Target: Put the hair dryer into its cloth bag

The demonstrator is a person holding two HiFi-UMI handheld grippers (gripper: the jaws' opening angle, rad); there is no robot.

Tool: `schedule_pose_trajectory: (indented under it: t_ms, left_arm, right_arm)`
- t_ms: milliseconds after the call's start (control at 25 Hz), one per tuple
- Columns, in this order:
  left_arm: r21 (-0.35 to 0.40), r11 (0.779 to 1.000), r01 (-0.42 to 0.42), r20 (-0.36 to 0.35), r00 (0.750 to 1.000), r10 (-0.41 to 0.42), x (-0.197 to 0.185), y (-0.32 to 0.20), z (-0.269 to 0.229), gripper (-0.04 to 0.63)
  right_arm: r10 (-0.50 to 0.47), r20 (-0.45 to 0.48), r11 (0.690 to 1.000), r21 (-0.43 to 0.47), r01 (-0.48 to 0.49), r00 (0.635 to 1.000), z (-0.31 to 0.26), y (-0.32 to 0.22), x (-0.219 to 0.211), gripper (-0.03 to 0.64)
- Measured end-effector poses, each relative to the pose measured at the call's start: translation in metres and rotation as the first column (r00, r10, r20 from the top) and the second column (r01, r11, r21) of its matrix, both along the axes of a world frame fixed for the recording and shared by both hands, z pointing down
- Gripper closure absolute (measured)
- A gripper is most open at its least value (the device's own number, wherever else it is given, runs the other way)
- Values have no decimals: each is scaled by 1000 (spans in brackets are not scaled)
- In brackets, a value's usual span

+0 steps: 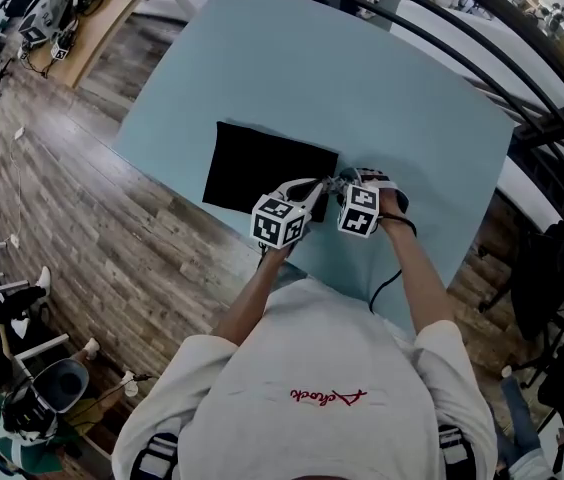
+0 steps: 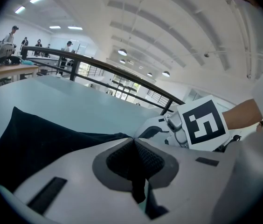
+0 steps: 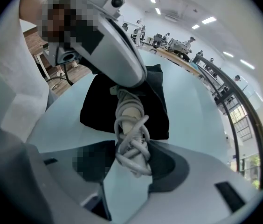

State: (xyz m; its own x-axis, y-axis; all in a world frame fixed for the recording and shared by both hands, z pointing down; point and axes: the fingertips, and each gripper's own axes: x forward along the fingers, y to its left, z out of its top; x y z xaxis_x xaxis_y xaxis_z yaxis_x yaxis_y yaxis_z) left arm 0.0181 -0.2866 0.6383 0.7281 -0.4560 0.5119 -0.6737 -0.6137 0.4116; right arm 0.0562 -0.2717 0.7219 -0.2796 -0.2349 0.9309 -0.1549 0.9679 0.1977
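The black cloth bag (image 1: 262, 168) lies flat on the light blue table (image 1: 362, 78). My left gripper (image 1: 317, 190) is at the bag's near right corner, shut, with a strip of the bag's black fabric (image 2: 138, 190) pinched between its pads. The white hair dryer (image 3: 117, 41) hangs over the bag (image 3: 99, 106) in the right gripper view, and its grey cord (image 3: 132, 143) is wound round the handle. My right gripper (image 3: 131, 164) points steeply down and is closed on that wrapped handle. In the head view my right gripper (image 1: 347, 183) stands right beside the left one.
The table's near edge (image 1: 292, 253) runs just behind both grippers, with wooden floor (image 1: 92, 228) below it. A black railing (image 1: 482, 58) curves round the far and right sides. A workbench (image 1: 82, 18) with equipment stands at the far left. In the left gripper view, the right gripper's marker cube (image 2: 201, 122) sits close by.
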Motion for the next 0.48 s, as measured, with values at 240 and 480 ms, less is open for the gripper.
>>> schedule_pose_trajectory:
  t_ms: [240,480]
  left_arm:
    - [5,1000,-3,-7,1000,3,-5,-5,-4,583]
    - [4,1000,9,-31,999,-8,-17,-12,-11,583]
  right_arm:
    - [-17,25,1000,9,17,1000,-3,-5,-28,383]
    - [-27,69,1000,5,27,997,-3,-9,-65,385]
